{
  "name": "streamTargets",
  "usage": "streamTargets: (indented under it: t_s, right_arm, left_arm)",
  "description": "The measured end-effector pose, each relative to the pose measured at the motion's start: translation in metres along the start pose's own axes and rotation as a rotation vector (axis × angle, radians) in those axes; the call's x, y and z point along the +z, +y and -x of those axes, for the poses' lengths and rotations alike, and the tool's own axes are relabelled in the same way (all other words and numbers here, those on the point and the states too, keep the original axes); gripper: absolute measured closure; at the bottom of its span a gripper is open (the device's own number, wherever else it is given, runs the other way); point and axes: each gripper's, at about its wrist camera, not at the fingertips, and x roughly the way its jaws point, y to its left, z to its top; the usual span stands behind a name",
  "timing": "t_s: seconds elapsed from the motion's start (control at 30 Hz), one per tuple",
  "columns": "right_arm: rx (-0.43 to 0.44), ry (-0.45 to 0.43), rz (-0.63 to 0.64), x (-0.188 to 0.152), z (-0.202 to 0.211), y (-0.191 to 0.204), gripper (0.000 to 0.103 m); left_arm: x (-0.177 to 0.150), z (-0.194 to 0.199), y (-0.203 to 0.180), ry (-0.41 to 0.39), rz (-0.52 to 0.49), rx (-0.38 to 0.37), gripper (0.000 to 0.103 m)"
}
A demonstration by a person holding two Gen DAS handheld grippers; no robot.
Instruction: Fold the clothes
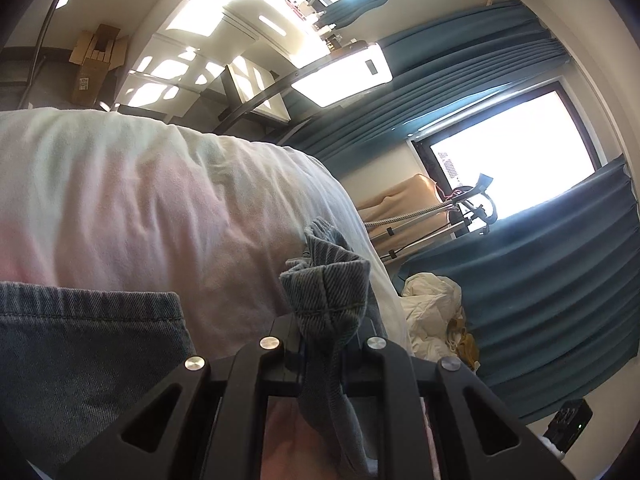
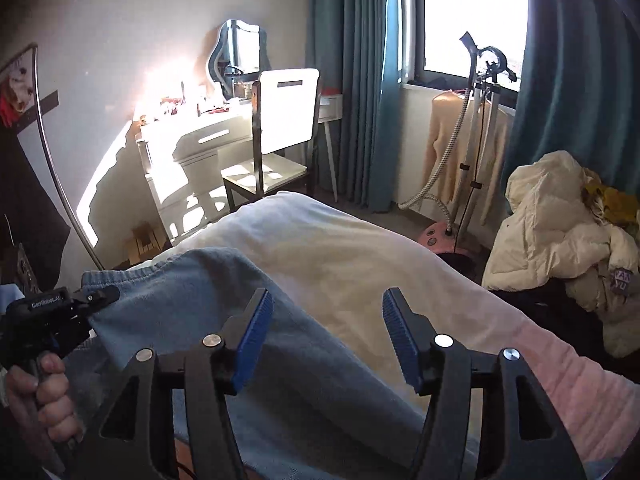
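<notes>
As daylight came through the window between teal curtains (image 2: 352,80), we had a faded blue denim garment (image 2: 224,320) spread across the pale quilted bed cover (image 2: 340,248), one hemmed corner bunched in our left gripper (image 1: 324,340), whose jaws were clenched on the cloth. The same left gripper showed at the garment's far edge in the right wrist view, the hand (image 2: 36,396) wrapped round its handle. Our right gripper (image 2: 328,336) hung over the denim with its blue ribbed pads (image 2: 256,340) spread wide, grasping nothing. We judged the denim soft but weighty, limp enough to sag from a single hold, not slippery and not fragile; the stitched hems and corners looked the surest places to grip. A cream padded jacket (image 2: 552,220) lay heaped beside the bed.
</notes>
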Motion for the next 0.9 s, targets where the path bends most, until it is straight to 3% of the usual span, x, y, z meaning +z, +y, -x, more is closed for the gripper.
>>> streamTargets:
  t_s: [0.23,0.3,0.43,0.63,0.77,0.83,0.9]
  right_arm:
    - [-0.127,0.234,-0.014,-0.132,0.053,-0.049,0.047]
    - [-0.158,0.309,0.026,-0.163,0.052,-0.051,0.049]
    - [-0.219,0.376,0.135,-0.195,0.032,-0.048,0.052]
    - [-0.359,0.333,0.354,-0.194,-0.006,-0.041,0.052]
    - [-0.36,0.409,0.44,-0.201,-0.032,-0.044,0.055]
    - [-0.36,0.413,0.423,-0.197,-0.03,-0.047,0.089]
    - [-0.34,0.386,0.388,-0.19,-0.013,-0.051,0.091]
  left_arm:
    - [0.0,0.002,0.002,0.009,0.014,0.018,0.091]
    - [0.0,0.002,0.001,0.006,0.007,0.022,0.091]
    - [0.0,0.002,-0.004,0.0,-0.02,0.032,0.091]
    - [0.004,-0.002,-0.01,-0.001,-0.071,0.039,0.091]
    - [0.006,-0.007,-0.013,0.005,-0.098,0.04,0.091]
    - [0.007,-0.009,-0.014,0.011,-0.103,0.035,0.091]
    - [0.009,-0.009,-0.015,0.019,-0.102,0.026,0.091]
